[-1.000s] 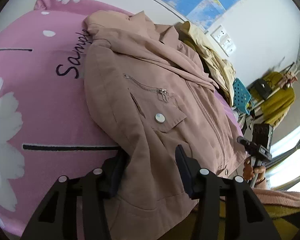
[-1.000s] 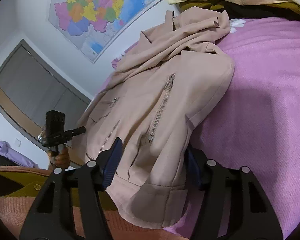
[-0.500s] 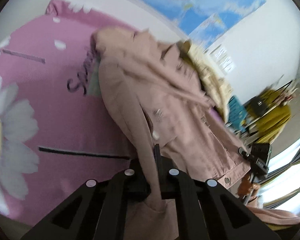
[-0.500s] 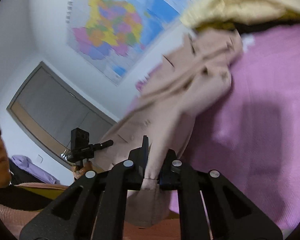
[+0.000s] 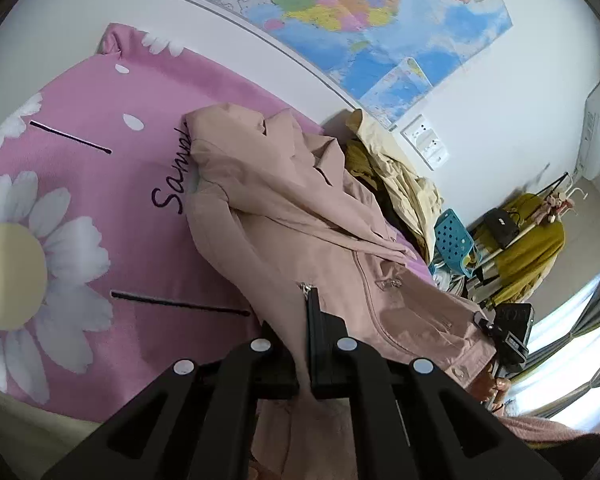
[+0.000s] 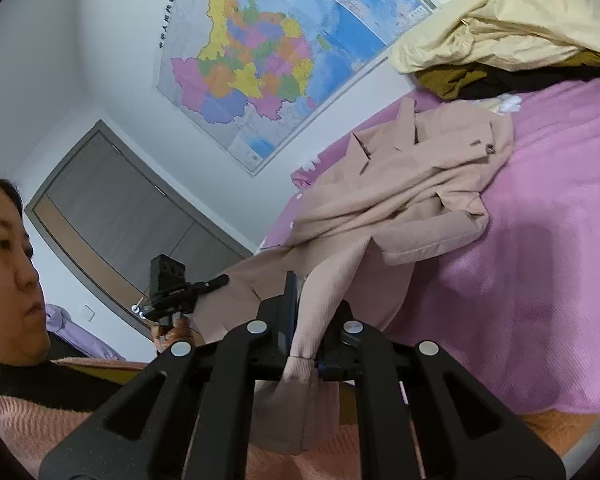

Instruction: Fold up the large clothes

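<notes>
Across the pink bedspread (image 5: 80,200), printed with white daisies and dark script: one dusty-pink jacket (image 5: 284,216), collar toward upper centre of the left wrist view, hem drawn down to bottom centre.

Bottom centre, left wrist view: left gripper (image 5: 306,344), black, jaws pinched tight on the jacket's hem edge, cloth gathered into a narrow fold between the pads and hanging below them. Zip pull just above the fingertips.

Right edge, same view: right gripper (image 5: 508,332), small and partly hidden behind the jacket's far hem corner, a hand beneath it; state of its fingers not readable from here.

Bottom centre, right wrist view: right gripper (image 6: 306,320), black, jaws clamped on a bunched strip of jacket (image 6: 400,200) hem, fabric rising from the pads toward the bulk of the garment on the bedspread (image 6: 540,240) at centre right. Collar and lapels at upper right of the garment, lying flat; lower part lifted clear of the bed.

Left of centre, same view: left gripper (image 6: 180,292) seen from the front, held by a hand, jacket edge meeting it.

Upper right, right wrist view: heap of clothes (image 6: 520,28), pale yellow over olive and black, apart from the jacket.

Wall behind: coloured map (image 6: 260,60). Left edge: person in pink knit sleeve (image 6: 40,420).
</notes>
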Available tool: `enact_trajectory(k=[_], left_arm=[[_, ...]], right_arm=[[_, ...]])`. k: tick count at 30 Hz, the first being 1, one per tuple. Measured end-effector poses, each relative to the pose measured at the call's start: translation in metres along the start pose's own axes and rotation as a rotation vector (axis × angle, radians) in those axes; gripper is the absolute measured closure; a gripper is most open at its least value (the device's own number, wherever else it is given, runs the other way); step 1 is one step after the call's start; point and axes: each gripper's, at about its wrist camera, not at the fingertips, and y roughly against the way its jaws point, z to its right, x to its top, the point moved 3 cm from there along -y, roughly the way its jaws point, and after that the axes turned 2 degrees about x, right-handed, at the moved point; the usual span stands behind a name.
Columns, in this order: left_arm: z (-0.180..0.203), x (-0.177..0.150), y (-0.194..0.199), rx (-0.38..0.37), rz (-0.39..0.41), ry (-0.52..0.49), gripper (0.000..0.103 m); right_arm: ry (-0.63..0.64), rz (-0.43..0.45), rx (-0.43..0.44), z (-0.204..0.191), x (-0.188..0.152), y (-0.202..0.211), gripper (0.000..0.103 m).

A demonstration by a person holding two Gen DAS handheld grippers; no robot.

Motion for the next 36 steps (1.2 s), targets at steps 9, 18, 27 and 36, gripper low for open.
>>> enact_trajectory(k=[9,18,27,36], left_arm=[[0.006,0.039,-0.008,0.027,0.001,-0.019,0.100],[0.024,0.116,-0.021,0.090,0.025,-0.092,0.100],[0.017,0.194,-0.067,0.165,-0.013,-0.092,0.100],[-0.028,0.245,-0.145,0.290,-0.113,-0.025,0.100]], right_arm=[[-0.045,0.074,0.032,0.004,0.059,-0.011,0.095],[-0.140,0.117,0.053,0.027,0.136,-0.034,0.093],[-0.250,0.099,-0.012,0.076,0.204,-0.081,0.092],[-0.423,0.034,-0.192,0.176,0.236,-0.148,0.089]])
